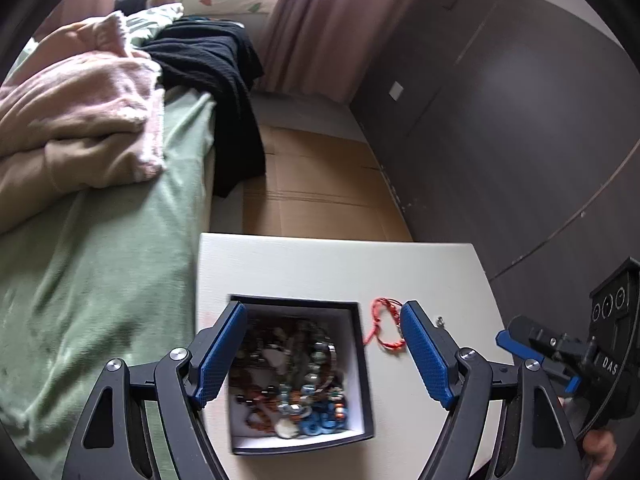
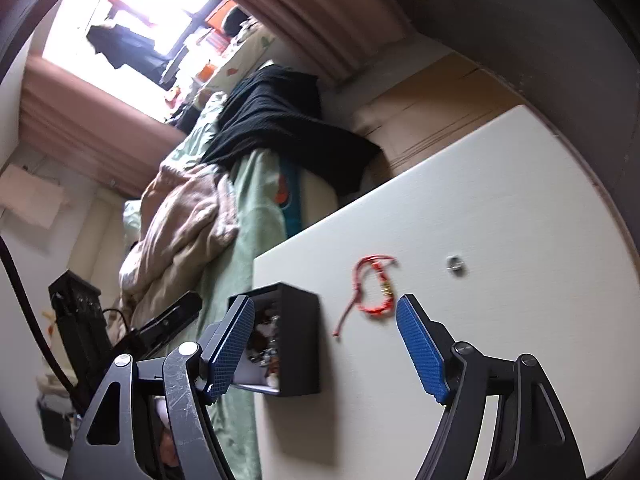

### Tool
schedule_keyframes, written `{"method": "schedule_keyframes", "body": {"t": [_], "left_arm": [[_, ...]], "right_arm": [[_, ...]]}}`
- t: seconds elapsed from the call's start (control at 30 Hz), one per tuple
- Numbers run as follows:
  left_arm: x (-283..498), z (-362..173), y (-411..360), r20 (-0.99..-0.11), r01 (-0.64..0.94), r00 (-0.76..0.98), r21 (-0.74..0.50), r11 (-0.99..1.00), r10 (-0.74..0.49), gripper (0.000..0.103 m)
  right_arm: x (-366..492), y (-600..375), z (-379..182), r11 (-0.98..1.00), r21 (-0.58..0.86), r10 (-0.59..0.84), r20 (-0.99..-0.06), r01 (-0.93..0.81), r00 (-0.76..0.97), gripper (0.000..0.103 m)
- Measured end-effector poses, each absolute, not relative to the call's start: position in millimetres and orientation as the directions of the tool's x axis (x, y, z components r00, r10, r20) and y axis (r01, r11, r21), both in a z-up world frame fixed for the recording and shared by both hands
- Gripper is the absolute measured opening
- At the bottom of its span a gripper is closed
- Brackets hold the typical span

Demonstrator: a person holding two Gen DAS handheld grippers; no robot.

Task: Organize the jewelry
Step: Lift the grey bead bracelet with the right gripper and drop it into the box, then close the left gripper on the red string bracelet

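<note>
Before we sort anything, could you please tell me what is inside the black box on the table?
The black box holds a tangled heap of beaded bracelets: brown, green and blue beads. Whatever lies beneath the heap is covered, so the count is unclear.

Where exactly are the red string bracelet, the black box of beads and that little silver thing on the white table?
red string bracelet (image 2: 374,286): right wrist view, on the loop's left strand.
black box (image 1: 362,364): left wrist view, on its right rim.
small silver piece (image 2: 455,262): right wrist view, on its middle; what it is cannot be told.
</note>
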State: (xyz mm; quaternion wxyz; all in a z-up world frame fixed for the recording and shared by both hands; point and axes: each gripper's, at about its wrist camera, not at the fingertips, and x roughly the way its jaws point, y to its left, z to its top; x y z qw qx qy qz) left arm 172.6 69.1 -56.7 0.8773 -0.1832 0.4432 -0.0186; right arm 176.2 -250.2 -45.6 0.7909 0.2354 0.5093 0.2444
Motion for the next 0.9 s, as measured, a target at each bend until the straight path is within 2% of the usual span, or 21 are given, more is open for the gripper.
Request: {"method": "schedule_keyframes", "body": {"t": [0.1, 0.17, 0.2, 0.47, 0.57, 0.7, 0.73, 0.77, 0.8, 0.9], "left_arm": [[177.6, -57.4, 52.3, -0.773, -0.106, 0.6, -0.335, 0.936, -0.209, 0.08], [180.4, -57.6, 41.1, -0.775, -0.09, 0.596, -0.323, 0.942, -0.209, 0.08], [181.6, -58.5, 37.2, -0.779, -0.083, 0.592, -0.316, 0.945, -0.209, 0.08], [198.5, -66.4, 5.1, -0.796, -0.058, 0.569, -0.288, 0.956, -0.205, 0.079], [205.9, -72.5, -9.0, -0.814, -0.052, 0.545, -0.271, 0.961, -0.2, 0.08], [214.3, -80.0, -24.1, -0.836, -0.046, 0.514, -0.25, 0.967, -0.192, 0.08], [216.4, -82.1, -29.0, -0.842, -0.039, 0.506, -0.239, 0.97, -0.187, 0.085], [218.2, -84.0, -32.9, -0.846, -0.033, 0.501, -0.231, 0.972, -0.184, 0.095], [220.0, -85.9, -37.1, -0.849, -0.027, 0.494, -0.229, 0.973, -0.186, 0.1], [229.1, -92.3, -48.3, -0.864, -0.008, 0.464, -0.223, 0.975, -0.194, 0.102]], "right_arm": [[177.1, -262.8, -45.1, 0.796, 0.591, 0.593, -0.714, -0.134, 0.372, 0.076], [178.2, -269.2, -46.7, 0.805, 0.579, 0.581, -0.728, -0.127, 0.364, 0.093], [179.0, -273.3, -48.1, 0.809, 0.575, 0.574, -0.733, -0.119, 0.365, 0.094], [187.4, -297.8, -60.5, 0.863, 0.504, 0.485, -0.803, -0.038, 0.345, 0.094], [188.2, -309.1, -60.1, 0.875, 0.483, 0.46, -0.816, -0.023, 0.349, 0.103], [191.5, -326.7, -59.9, 0.863, 0.505, 0.469, -0.808, 0.009, 0.356, 0.103], [192.1, -331.1, -59.2, 0.863, 0.505, 0.467, -0.808, 0.013, 0.359, 0.103], [192.3, -333.9, -59.0, 0.864, 0.503, 0.463, -0.808, 0.018, 0.364, 0.103], [192.6, -338.7, -58.5, 0.865, 0.502, 0.459, -0.809, 0.025, 0.368, 0.103], [193.2, -350.3, -56.8, 0.865, 0.5, 0.449, -0.808, 0.042, 0.383, 0.103]]}}
